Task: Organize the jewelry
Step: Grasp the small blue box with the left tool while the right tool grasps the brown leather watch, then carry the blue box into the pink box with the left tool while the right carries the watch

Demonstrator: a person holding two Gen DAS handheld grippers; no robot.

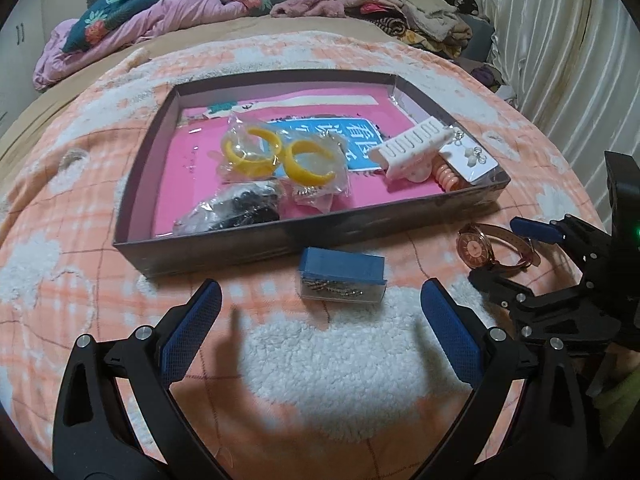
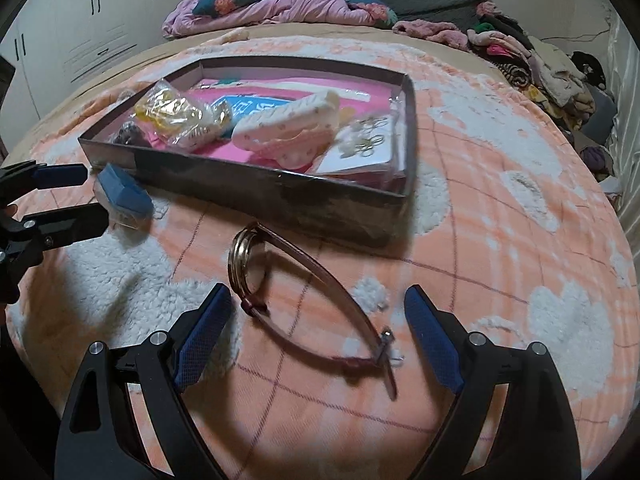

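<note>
A rose-gold watch (image 2: 246,264) with a brown strap lies on the peach-and-white blanket. It sits between the blue pads of my right gripper (image 2: 318,292), which is open and not touching it. A small clear box with a blue lid (image 1: 342,276) lies just past the fingertips of my open left gripper (image 1: 320,286). Behind both stands a shallow dark tray (image 1: 280,236) lined in pink. It holds two bagged yellow bangles (image 1: 252,152), a white hair clip (image 1: 408,148), a peach coil tie (image 1: 450,178), an earring card (image 1: 474,162) and a bagged black item (image 1: 236,208).
Piled clothes and a pink quilt (image 1: 160,12) lie at the far end of the bed. A pale curtain (image 1: 560,60) hangs on the right. White wardrobe doors (image 2: 92,20) stand beyond the bed on the left in the right wrist view.
</note>
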